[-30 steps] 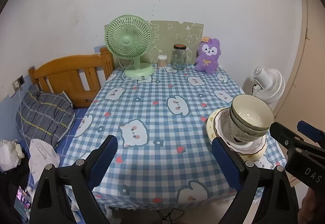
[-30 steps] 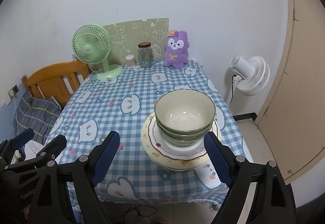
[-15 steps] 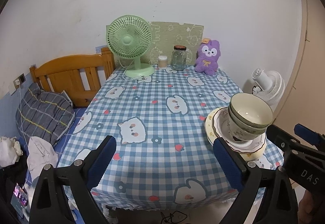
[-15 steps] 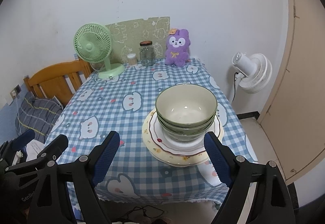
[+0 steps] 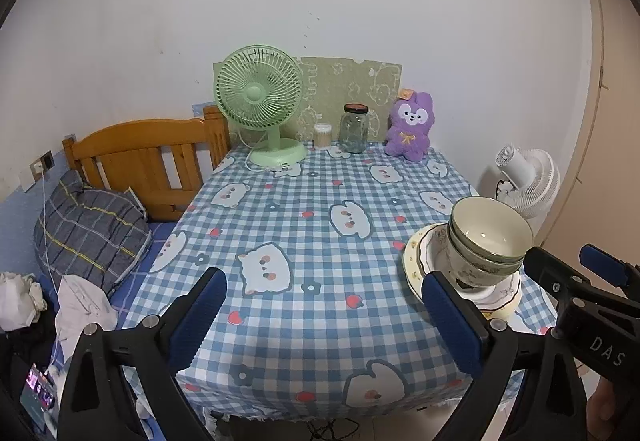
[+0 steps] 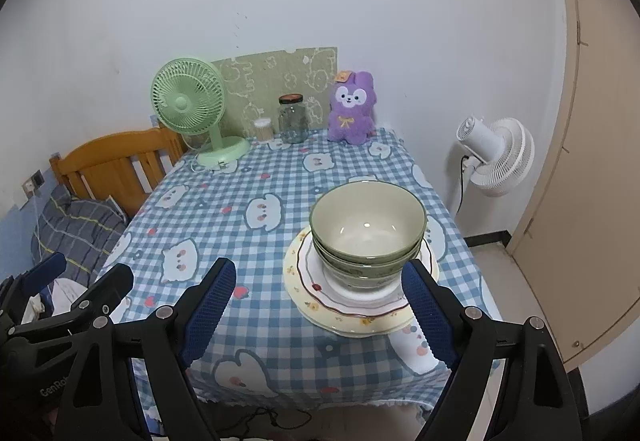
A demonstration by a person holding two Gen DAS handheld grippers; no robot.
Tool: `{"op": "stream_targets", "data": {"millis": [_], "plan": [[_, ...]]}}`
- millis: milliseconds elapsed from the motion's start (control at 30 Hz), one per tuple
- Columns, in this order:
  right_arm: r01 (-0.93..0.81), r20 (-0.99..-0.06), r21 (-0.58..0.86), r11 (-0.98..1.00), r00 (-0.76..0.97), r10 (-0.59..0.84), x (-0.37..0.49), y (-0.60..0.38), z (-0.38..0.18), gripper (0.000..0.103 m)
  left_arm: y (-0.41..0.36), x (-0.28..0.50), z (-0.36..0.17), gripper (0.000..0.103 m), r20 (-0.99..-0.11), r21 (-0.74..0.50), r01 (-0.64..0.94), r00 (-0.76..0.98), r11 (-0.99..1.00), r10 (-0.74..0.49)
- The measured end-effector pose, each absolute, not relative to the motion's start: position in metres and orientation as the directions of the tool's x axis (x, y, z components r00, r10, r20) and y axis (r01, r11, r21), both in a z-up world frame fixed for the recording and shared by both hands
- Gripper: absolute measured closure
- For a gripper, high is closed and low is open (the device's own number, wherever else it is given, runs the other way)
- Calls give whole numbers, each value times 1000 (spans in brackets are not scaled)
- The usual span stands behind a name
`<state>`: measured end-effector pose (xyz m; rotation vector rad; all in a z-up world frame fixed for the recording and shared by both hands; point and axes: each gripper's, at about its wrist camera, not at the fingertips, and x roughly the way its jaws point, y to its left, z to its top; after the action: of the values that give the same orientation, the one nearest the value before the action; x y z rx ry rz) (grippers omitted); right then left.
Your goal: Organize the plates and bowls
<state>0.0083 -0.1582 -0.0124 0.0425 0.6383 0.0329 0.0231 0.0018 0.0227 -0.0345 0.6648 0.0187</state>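
A stack of green-rimmed bowls (image 6: 367,231) sits on a stack of plates (image 6: 316,299), a white plate on a cream floral one, at the near right of the checked tablecloth (image 6: 248,233). The bowls (image 5: 489,239) and plates (image 5: 416,261) also show in the left wrist view. My right gripper (image 6: 318,315) is open and empty, held back from the table's front edge in front of the stack. My left gripper (image 5: 326,319) is open and empty, over the front edge left of the stack.
At the table's far end stand a green fan (image 5: 260,109), a glass jar (image 5: 354,129), a small cotton-swab tub (image 5: 322,135) and a purple plush toy (image 5: 410,127). A wooden bed frame (image 5: 148,157) is left; a white floor fan (image 6: 494,155) and door are right.
Both grippers have drawn back slightly from the table and stay open. The bowls and plates have not moved.
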Motion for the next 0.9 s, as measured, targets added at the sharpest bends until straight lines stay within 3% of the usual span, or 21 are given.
{"op": "stream_targets", "data": {"millis": [900], "plan": [[-19,-596,53,998,801,47,9,-160,-15,16,3,21,22,1,-613,-31,-24,790,999,0]]}}
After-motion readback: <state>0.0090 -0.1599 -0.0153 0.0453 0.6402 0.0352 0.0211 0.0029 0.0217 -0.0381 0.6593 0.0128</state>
